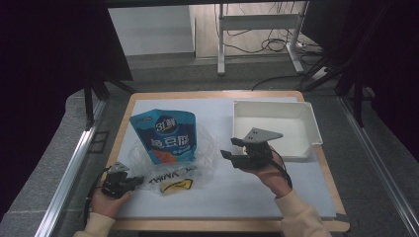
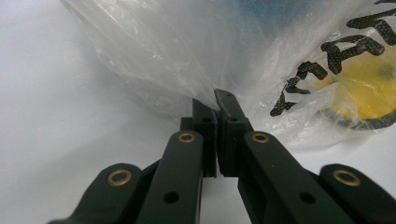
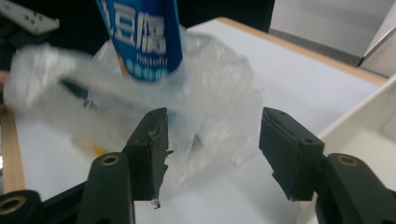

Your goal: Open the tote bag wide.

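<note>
Pinching only a thin fold of the bag (image 1: 173,163) with your left gripper (image 1: 129,181) is the weak spot right now. In the left gripper view its jaws are drawn together on the clear film at the bag's near-left edge, and that film is slick and crinkled, so a hard tug could pull it out of the jaws or tear it.

Your right gripper (image 1: 233,148) hangs just right of the bag, above the mat (image 1: 257,187), jaws spread wide and holding nothing. In the right gripper view the film already lies between and just beyond those jaws.

The pouch (image 1: 165,136), blue with an orange corner, stands upright inside the bag toward the far side, left of the tray (image 1: 311,123). It looks top-heavy and is propped mainly by loose plastic. If you drag the bag with the left grip, I judge the pouch likely to tip toward you or slide out of the mouth.

Closing the right jaws now may catch only film, not the pouch, and then both grips would stretch the bag instead of freeing what is inside. Close too low and you may also snag the printed near part of the bag lying flat on the mat.

The tray's near-left corner sits close beside your right gripper; a swing to the right could knock it.
</note>
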### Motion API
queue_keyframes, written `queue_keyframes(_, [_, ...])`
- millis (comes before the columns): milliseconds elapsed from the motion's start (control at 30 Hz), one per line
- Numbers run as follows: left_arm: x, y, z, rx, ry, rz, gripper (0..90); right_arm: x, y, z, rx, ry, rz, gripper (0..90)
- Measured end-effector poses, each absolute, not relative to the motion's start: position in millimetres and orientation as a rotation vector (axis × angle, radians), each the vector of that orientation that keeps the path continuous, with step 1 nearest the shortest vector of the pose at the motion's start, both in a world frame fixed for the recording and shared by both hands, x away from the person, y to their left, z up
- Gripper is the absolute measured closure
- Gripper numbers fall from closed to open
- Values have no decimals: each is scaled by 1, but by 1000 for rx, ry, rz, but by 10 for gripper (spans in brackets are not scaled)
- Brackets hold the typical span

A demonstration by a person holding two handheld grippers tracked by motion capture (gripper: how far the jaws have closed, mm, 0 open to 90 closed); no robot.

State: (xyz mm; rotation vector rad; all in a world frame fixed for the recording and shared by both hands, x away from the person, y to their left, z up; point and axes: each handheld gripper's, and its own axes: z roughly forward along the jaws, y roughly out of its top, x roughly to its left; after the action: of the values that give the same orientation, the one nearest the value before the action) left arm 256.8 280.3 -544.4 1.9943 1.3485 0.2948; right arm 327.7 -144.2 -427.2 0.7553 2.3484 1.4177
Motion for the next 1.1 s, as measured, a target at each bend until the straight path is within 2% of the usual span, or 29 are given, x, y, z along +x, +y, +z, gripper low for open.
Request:
queue_keyframes(267, [257,280,-545,1995,1345,296,885,357,-109,-404,738,2359,1448,392])
queue_keyframes(533, [257,281,-544,2007,1336,299,885,377,-78,-429,784,2506,1296,402])
queue_keyframes(600, [257,281,-544,2007,1336,299,885,379,-78,-437,813,2524,1282,460])
queue_keyframes(767, [256,280,-544,2006,1344,299,884,377,-83,-455,840,2562,1251,758])
queue_keyframes(833, [256,280,-544,2006,1346,299,884,375,-85,-460,854,2545,1235,833])
queue_keyframes(1100, [256,280,-544,2006,1344,297,885,369,-92,-483,907,2482,1156,876])
